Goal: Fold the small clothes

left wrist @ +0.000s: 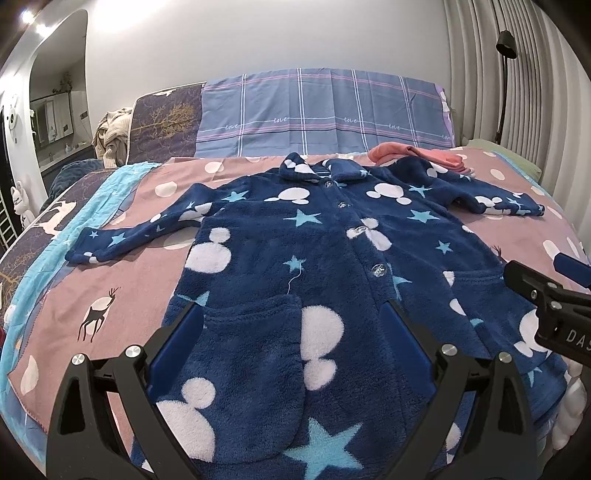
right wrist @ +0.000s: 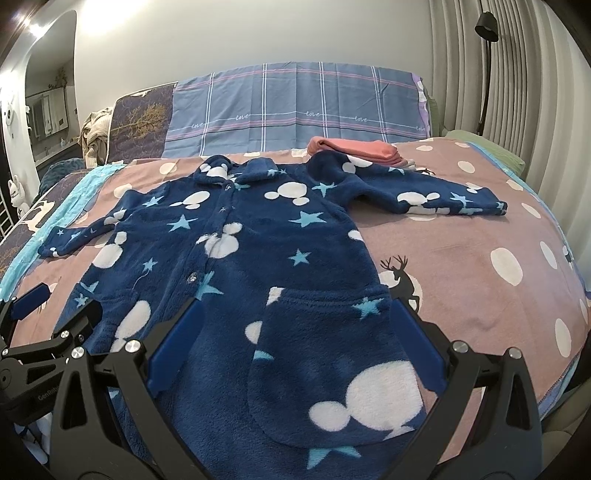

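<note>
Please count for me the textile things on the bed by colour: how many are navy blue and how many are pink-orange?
Navy blue: 1, the fleece jacket laid flat, sleeves spread.
Pink-orange: 1, the folded pile behind the jacket; how many pieces it holds cannot be told.
Total: 2

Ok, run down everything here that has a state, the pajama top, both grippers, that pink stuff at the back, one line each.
Fleece pajama top: spread flat face up on the bed, buttoned, both sleeves out, unfolded.
Left gripper: open, fingers over the lower hem area, holding nothing.
Right gripper: open, over the pocket, holding nothing.
Pink clothes: folded, stacked beyond the collar.
Floor lamp: appears off.
</note>
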Demonstrator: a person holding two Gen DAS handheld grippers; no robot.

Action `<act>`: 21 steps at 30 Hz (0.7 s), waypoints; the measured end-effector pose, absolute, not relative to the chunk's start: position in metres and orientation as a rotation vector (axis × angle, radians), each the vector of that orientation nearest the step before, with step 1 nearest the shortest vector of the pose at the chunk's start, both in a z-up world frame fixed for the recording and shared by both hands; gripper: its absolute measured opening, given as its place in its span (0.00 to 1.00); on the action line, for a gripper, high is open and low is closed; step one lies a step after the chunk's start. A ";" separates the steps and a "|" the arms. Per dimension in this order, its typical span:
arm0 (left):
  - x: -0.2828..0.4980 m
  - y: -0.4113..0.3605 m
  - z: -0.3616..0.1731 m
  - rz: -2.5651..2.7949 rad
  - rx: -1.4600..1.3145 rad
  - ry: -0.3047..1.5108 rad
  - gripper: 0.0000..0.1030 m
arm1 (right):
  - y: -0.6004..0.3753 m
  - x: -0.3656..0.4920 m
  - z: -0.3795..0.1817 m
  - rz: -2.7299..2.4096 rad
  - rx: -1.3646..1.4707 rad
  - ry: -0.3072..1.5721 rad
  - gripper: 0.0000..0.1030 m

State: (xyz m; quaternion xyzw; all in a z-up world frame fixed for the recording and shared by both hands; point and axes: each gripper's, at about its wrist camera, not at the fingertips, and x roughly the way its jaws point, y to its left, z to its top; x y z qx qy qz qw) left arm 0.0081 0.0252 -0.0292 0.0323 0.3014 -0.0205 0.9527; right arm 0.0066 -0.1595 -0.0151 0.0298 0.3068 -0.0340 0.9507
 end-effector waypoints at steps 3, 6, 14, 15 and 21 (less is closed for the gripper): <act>0.008 0.026 -0.030 -0.040 0.066 0.613 0.94 | -0.159 0.007 -0.015 -0.069 0.059 0.624 0.98; 0.008 0.026 -0.030 -0.040 0.066 0.613 0.94 | -0.158 0.006 -0.016 -0.067 0.058 0.624 0.98; 0.007 0.027 -0.031 -0.042 0.069 0.612 0.94 | -0.156 0.006 -0.016 -0.064 0.053 0.624 0.98; 0.008 0.027 -0.031 -0.041 0.070 0.612 0.94 | -0.155 0.006 -0.016 -0.064 0.053 0.623 0.98; 0.007 0.028 -0.031 -0.042 0.074 0.611 0.94 | -0.151 0.009 -0.015 -0.059 0.044 0.626 0.98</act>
